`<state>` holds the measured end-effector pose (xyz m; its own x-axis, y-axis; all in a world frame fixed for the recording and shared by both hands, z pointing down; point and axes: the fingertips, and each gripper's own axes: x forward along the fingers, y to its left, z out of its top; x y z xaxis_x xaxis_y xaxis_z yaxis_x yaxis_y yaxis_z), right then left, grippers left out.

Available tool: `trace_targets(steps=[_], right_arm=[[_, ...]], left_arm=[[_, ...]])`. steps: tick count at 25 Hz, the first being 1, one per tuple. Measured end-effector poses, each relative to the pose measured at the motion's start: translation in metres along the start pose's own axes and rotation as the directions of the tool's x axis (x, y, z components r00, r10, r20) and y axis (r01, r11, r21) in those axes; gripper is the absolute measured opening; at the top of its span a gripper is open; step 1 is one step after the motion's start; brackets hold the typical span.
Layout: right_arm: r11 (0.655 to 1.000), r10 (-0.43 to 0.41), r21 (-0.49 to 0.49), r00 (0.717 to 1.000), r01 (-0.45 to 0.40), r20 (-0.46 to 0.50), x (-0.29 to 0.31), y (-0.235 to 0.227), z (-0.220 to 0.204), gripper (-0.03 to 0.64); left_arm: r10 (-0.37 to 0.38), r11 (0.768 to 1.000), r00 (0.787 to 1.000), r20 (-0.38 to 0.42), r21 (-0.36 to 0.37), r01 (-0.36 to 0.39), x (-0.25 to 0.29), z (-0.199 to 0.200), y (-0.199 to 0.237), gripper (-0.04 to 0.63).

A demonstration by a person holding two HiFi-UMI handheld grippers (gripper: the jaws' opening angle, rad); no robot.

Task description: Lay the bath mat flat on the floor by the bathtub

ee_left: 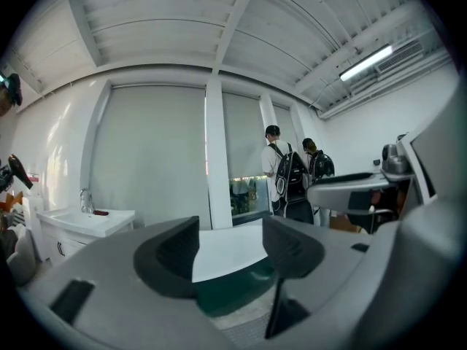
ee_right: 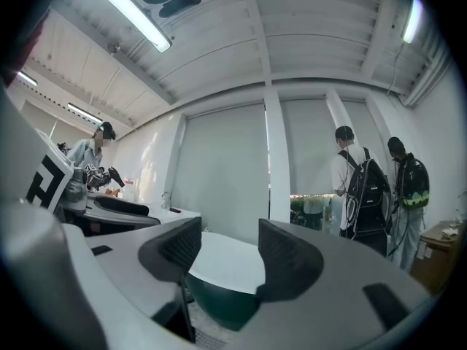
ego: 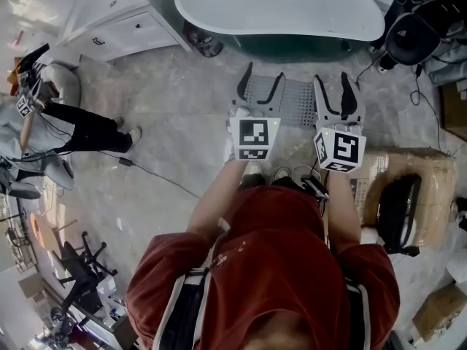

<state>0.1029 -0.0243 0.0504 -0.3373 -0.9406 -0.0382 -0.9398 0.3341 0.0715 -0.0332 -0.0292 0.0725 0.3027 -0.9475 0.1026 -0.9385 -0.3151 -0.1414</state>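
Progress on the task looks all but complete: the bath mat (ego: 295,102) — grey, with a grid texture — lies spread on the floor (ego: 175,108), its far edge just beside the dark base of the bathtub (ego: 277,6). The part that shows is flat, with no fold or raised corner. Both tongs hang over it and cover its left and right ends, so I cannot vouch for those.

The left tongs (ego: 260,86) have their jaws apart with nothing between them. Their own view shows only the tub's white rim and a strip of mat through the gap. The right tongs (ego: 337,97) are the same, spread wide and empty, and neither pair touches the mat. My judgement is that the laying itself is done. What may be left is a look at the covered ends and, if one is rucked, a small tug to straighten it.

Counted from left to right in the head view:
- 1 other person (ego: 44,115) at the far left
- 1 white vanity (ego: 120,24)
- 1 bathtub
- 1 bath mat
- 2 tongs
- 1 cardboard box (ego: 430,188) with 1 black bag (ego: 398,210) resting on it

The gripper views add 2 people with backpacks (ee_right: 354,188) — they stand by the far window.
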Motion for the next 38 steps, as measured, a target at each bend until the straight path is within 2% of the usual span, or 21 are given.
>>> trace_targets(steps=[5, 10, 18, 23, 38], right_arm=[[1.0, 0.005, 0.006, 1.0, -0.005, 0.019, -0.005, -0.005, 0.001, 0.153], [1.0, 0.014, 0.013, 1.0, -0.014, 0.025, -0.009, -0.01, -0.002, 0.096], [0.999, 0.039, 0.015, 0.999, -0.04, 0.03, -0.003, 0.005, 0.002, 0.015], [0.998, 0.048, 0.033, 0.999, -0.048, 0.018, 0.0, 0.01, 0.0, 0.011], [0.998, 0.064, 0.018, 0.998, -0.064, 0.004, 0.007, 0.027, 0.0, 0.011]], left_arm=[[-0.009, 1.0, 1.0, 0.01, 0.009, 0.009, 0.003, 0.003, -0.012, 0.21], [-0.005, 1.0, 1.0, 0.005, 0.021, 0.005, 0.007, 0.002, -0.024, 0.139], [0.011, 1.0, 1.0, 0.026, 0.017, -0.011, 0.002, 0.009, -0.013, 0.048], [0.008, 1.0, 0.999, 0.042, 0.008, -0.008, -0.003, 0.012, -0.011, 0.014], [0.021, 1.0, 0.998, 0.054, -0.011, -0.02, -0.01, 0.01, 0.007, 0.012]])
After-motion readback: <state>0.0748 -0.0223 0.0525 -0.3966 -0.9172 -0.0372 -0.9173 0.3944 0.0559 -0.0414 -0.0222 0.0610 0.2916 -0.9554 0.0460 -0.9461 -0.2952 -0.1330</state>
